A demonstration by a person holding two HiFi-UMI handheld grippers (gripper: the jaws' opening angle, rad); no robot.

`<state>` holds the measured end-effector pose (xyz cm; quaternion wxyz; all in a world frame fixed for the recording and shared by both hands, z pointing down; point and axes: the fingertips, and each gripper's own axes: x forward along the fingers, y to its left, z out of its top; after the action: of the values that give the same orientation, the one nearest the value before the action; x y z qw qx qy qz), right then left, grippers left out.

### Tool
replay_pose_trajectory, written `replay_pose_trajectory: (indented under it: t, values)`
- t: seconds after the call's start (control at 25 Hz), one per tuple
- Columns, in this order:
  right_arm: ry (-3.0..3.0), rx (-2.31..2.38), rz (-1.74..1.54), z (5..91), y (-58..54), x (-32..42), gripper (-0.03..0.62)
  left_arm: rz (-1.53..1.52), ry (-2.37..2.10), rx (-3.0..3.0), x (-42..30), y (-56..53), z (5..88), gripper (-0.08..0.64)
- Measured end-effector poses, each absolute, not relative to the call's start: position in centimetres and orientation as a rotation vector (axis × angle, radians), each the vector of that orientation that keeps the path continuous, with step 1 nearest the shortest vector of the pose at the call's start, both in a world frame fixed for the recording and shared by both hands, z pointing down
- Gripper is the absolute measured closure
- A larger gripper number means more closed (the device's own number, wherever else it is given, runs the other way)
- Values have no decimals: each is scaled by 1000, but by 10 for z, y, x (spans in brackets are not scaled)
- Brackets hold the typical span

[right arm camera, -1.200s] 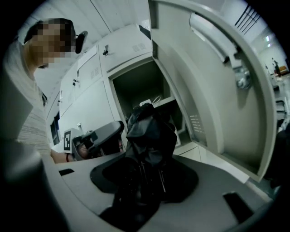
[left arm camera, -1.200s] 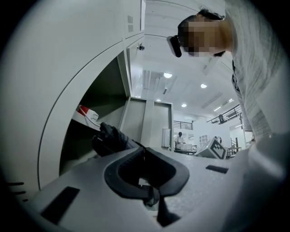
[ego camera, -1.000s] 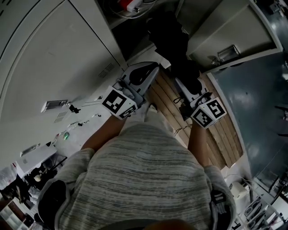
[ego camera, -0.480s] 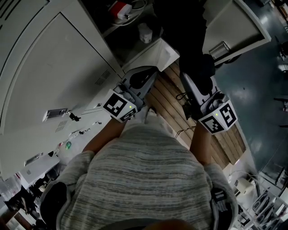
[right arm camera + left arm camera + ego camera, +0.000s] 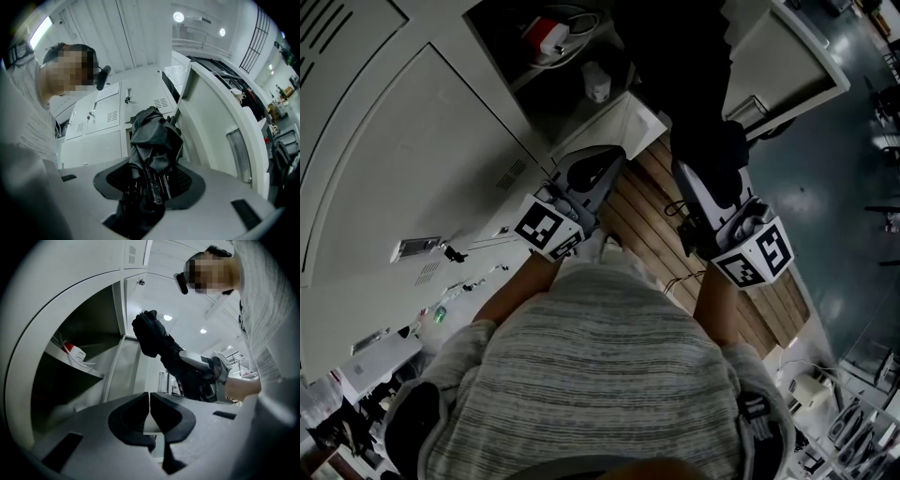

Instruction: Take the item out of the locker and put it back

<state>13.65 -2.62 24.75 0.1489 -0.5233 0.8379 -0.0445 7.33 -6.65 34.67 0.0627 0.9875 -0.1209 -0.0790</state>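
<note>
A folded black umbrella (image 5: 154, 136) stands up between the pads of my right gripper (image 5: 149, 180), which is shut on its lower part. In the head view the umbrella (image 5: 703, 141) reaches from the right gripper (image 5: 692, 180) up toward the open locker compartment (image 5: 581, 103). Seen from the left gripper view, the umbrella (image 5: 157, 338) hangs in front of the opening. My left gripper (image 5: 150, 405) is shut with nothing in it, and sits below the compartment's lower edge (image 5: 602, 167).
A red and white object with cables (image 5: 546, 34) lies on the locker's shelf, and a small white thing (image 5: 596, 82) lies below it. The open locker door (image 5: 787, 66) stands to the right. Wooden slats (image 5: 642, 211) lie underfoot. Closed locker doors (image 5: 412, 150) fill the left.
The right gripper has risen with the umbrella, bringing it up in front of the open compartment. The left gripper has stayed where it was.
</note>
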Motion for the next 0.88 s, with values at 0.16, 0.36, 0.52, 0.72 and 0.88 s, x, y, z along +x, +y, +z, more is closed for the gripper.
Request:
replay_pose_trajectory:
  t: [0.16,0.36,0.52,0.72,0.88]
  values:
    - [2417,-1494,-135,249,-29,135,386,-229,-373,2978,73,-68,349,548]
    - [2430,-1489,-160,255,-33,134,385,-230,-377,2975,73,-71,349,548]
    - [2448,-1496,-194,267,-36,133,385,-228,-378,2972,74,-72,351,548]
    - [2482,-1507,-250,286,-39,129,386,-222,-391,2967,72,-75,353,548]
    - [2512,-1501,-299,303,-43,124,385,-212,-403,2960,70,-76,357,548]
